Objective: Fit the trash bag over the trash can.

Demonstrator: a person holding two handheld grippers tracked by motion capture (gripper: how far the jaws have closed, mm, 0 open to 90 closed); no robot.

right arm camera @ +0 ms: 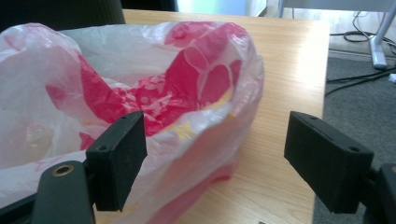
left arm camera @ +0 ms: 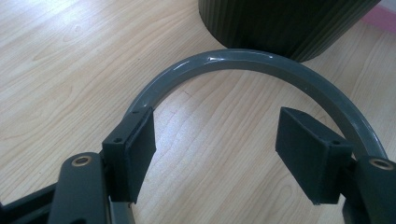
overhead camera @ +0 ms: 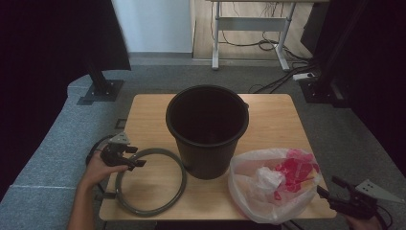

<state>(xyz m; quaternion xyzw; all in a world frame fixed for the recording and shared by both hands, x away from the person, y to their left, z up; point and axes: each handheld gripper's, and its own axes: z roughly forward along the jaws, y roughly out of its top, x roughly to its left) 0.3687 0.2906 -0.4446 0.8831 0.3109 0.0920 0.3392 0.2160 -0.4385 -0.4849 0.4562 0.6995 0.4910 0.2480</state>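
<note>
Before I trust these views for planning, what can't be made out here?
- Bucket bottom: high view, too dark inside.
- Bag contents: high view and right gripper view, crumpled plastic hides them.
- Ring near side: left gripper view, behind the left tool.
- Right tool hand: high view, cut off by the edge.

L & R jaws open.
</note>
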